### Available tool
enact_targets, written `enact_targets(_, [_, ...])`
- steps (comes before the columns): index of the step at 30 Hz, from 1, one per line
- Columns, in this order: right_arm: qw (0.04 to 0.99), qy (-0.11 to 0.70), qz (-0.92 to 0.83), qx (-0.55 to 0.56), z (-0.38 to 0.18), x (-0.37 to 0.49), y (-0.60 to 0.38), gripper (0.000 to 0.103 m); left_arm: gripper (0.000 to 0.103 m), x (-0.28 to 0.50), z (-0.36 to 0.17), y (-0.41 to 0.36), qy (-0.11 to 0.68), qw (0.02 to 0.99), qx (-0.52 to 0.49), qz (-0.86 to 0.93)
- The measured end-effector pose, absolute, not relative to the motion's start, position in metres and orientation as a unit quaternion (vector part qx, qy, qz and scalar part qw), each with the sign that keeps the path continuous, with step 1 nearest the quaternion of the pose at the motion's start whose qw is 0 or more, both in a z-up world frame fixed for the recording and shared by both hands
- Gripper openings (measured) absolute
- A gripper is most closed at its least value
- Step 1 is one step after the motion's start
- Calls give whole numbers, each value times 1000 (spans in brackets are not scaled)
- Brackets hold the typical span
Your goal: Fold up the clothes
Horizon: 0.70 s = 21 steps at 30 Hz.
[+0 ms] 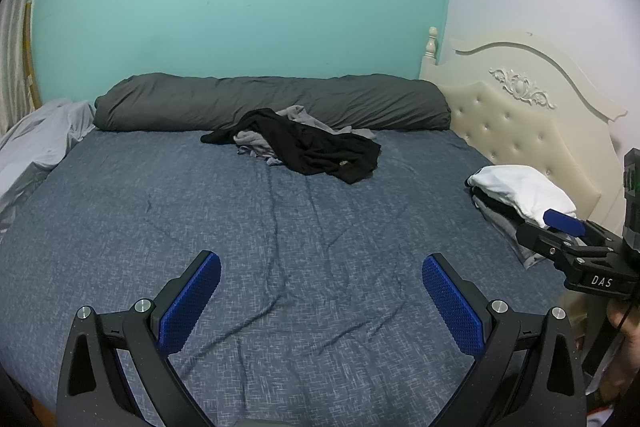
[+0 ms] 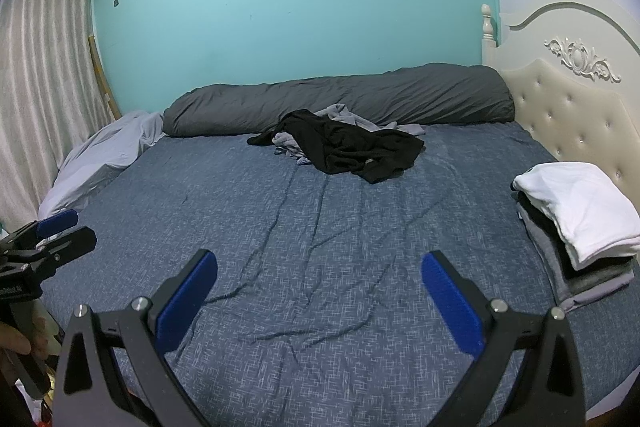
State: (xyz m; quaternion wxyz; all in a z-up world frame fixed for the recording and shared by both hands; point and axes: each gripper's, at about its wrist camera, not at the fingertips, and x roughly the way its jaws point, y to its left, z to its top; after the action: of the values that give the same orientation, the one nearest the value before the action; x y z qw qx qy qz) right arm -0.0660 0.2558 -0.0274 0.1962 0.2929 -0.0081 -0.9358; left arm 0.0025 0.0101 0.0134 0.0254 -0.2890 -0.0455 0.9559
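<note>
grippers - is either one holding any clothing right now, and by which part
Nothing is held. The left gripper and right gripper both hover over the bed with jaws wide open and empty; the loose clothes pile lies untouched.

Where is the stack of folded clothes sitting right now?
The folded stack, white piece on top, sits at the right edge of the bed, against the cream headboard, apart from the unfolded pile.

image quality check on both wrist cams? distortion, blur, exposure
Left wrist view: strong fisheye bowing with a dark vignette at the corners; the white folded top garment of the stack looks blown out, and the cream tufted headboard shows slight smear at its far right. Right wrist view: same barrel distortion; the blue patterned bedsheet is sharp, lighting flat and dim, no glare.
</note>
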Motion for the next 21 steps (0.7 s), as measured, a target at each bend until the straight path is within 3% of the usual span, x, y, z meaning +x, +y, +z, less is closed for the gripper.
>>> enact_targets(21, [196,-11,-936,291,-27,-66,258,103,103,4,14,14,-43,30,-289,956])
